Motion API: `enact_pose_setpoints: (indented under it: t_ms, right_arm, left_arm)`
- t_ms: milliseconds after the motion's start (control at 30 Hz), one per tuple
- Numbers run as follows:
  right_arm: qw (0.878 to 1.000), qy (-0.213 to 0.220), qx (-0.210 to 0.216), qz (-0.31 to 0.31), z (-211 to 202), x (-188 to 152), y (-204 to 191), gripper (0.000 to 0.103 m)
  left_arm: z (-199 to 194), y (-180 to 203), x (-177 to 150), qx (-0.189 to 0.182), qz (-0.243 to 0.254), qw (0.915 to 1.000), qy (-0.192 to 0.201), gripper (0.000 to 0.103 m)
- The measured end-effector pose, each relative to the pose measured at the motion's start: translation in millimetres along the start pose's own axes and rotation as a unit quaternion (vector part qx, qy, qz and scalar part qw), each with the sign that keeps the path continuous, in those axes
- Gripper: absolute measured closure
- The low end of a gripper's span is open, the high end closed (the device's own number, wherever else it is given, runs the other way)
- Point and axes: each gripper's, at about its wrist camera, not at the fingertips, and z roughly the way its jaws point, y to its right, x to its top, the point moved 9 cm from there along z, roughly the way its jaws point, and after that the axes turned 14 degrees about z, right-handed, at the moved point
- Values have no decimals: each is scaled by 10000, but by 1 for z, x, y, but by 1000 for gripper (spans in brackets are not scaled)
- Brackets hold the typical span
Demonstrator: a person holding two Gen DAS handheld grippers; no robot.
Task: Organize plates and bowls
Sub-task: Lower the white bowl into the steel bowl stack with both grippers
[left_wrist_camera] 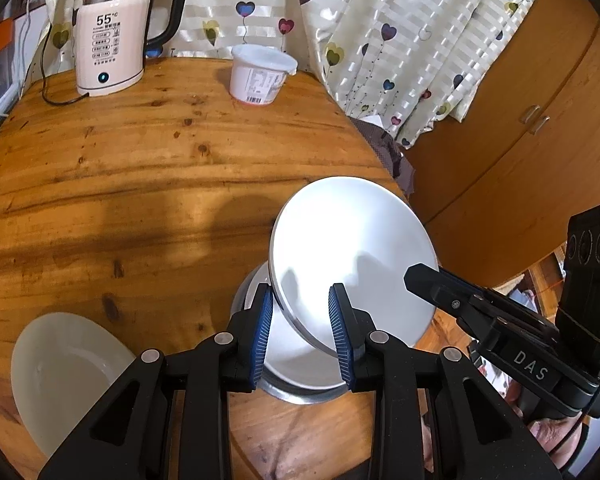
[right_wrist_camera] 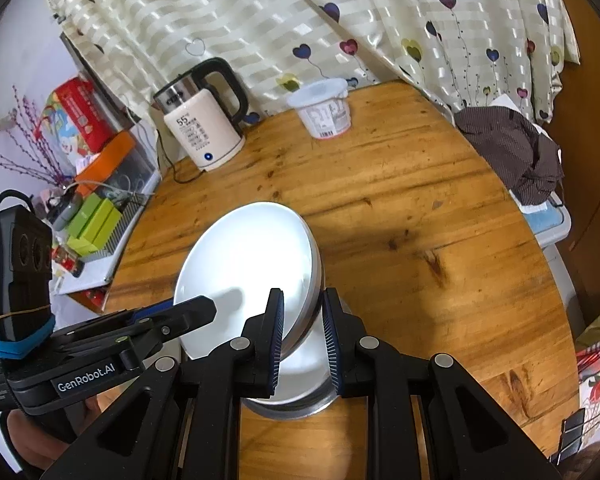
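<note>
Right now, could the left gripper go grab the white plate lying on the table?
Probably not yet. The left gripper is shut on the tilted plate over the metal bowl. The white plate lies unblocked beside it.

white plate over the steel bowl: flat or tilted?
Tilted. The white plate stands steeply on edge, gripped at opposite rims by both grippers, its lower edge down inside the steel bowl.

A home: heart-print curtain [right_wrist_camera: 340, 20], kettle [left_wrist_camera: 112, 40], round wooden table [left_wrist_camera: 140, 168].
</note>
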Motion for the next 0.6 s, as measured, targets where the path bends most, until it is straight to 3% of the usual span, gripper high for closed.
enact_pose_setpoints:
  t_ms: [600]
  right_arm:
    - [9992, -396, -67, 26, 21, -23, 10, 84]
  left_arm:
    - [16, -8, -26, 75, -207, 9990, -395, 73]
